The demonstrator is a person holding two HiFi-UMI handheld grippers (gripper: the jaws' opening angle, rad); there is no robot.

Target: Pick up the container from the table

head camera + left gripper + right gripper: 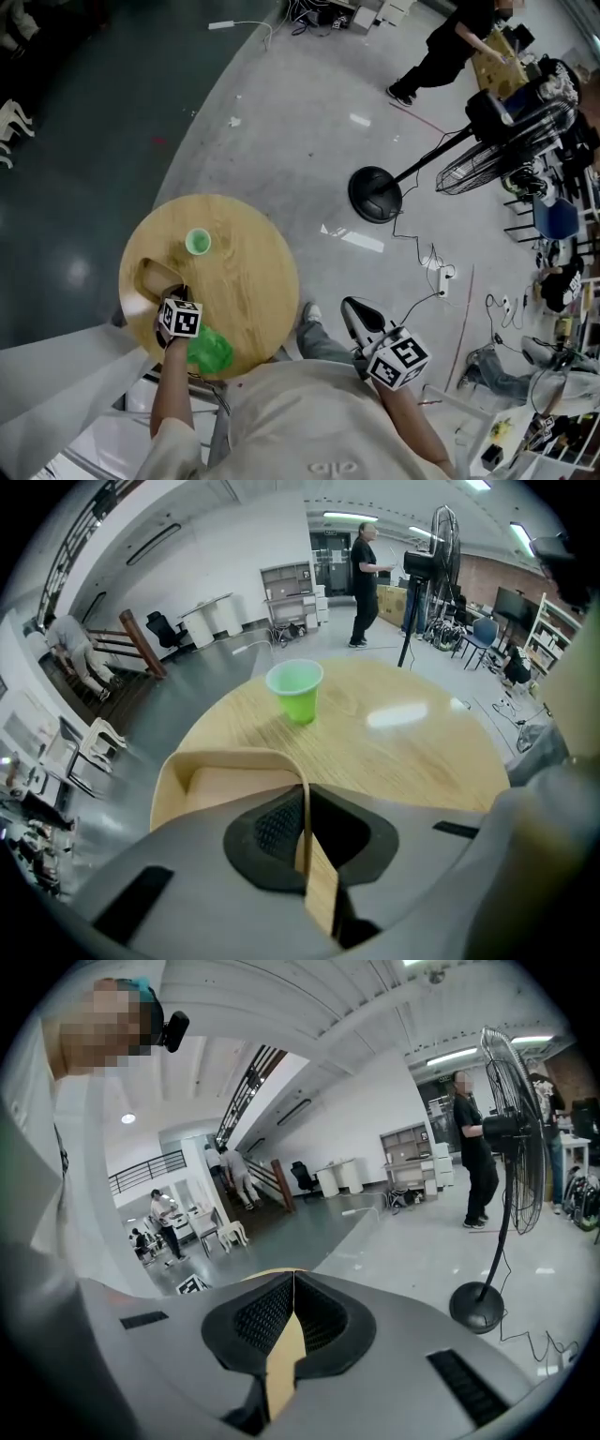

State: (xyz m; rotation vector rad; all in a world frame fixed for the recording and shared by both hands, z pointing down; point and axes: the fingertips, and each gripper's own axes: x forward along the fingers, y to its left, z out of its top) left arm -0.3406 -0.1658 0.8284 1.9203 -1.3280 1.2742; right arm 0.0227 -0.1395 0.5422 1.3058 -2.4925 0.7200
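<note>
A tan open-topped container (153, 276) lies at the left side of the round wooden table (255, 274). My left gripper (178, 294) points steeply down at it. In the left gripper view the container (225, 782) has its thin right wall pinched between the black pads, so my left gripper (305, 797) is shut on it. A green cup (198, 242) stands upright farther back on the table, apart from the container, and shows in the left gripper view as well (296, 690). My right gripper (352, 306) hangs off the table's right side, over the floor; its jaws (293, 1283) are shut with nothing between them.
A crumpled green thing (208, 349) lies at the table's near edge by my left hand. A floor fan's round base (375, 193) stands to the right on the concrete floor, with cables (436, 272) beyond it. A person (452, 45) stands far back.
</note>
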